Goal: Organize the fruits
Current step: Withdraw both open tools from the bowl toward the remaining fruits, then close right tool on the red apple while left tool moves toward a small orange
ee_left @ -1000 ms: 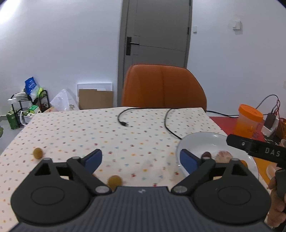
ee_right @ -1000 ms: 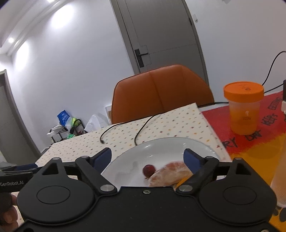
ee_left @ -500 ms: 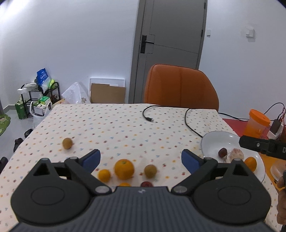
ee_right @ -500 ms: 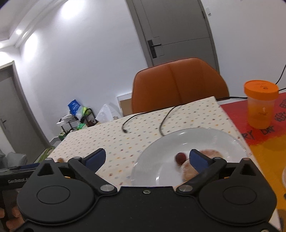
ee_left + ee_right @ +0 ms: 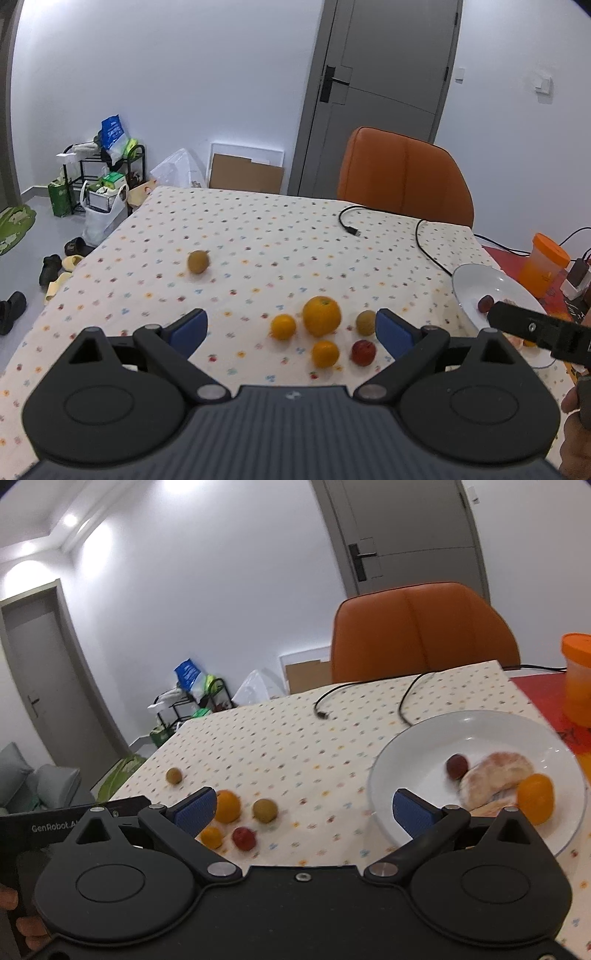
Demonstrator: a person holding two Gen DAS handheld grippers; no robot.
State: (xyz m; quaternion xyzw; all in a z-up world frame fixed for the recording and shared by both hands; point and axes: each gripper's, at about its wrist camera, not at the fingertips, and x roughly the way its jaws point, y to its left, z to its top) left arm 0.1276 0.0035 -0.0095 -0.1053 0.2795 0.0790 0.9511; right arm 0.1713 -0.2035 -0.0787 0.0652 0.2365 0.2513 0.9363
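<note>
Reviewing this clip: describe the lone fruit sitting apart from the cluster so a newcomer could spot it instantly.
Start at the dotted tablecloth. A tight cluster of fruit lies on it near the white plate. The one meant is the small yellow-brown fruit, alone toward the cloth's left side, with nothing touching it and duller than the bright oranges.

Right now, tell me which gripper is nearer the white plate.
Right. The right gripper hangs open at the white plate's near-left rim; the left gripper hangs open over the loose fruit, left of it.
</note>
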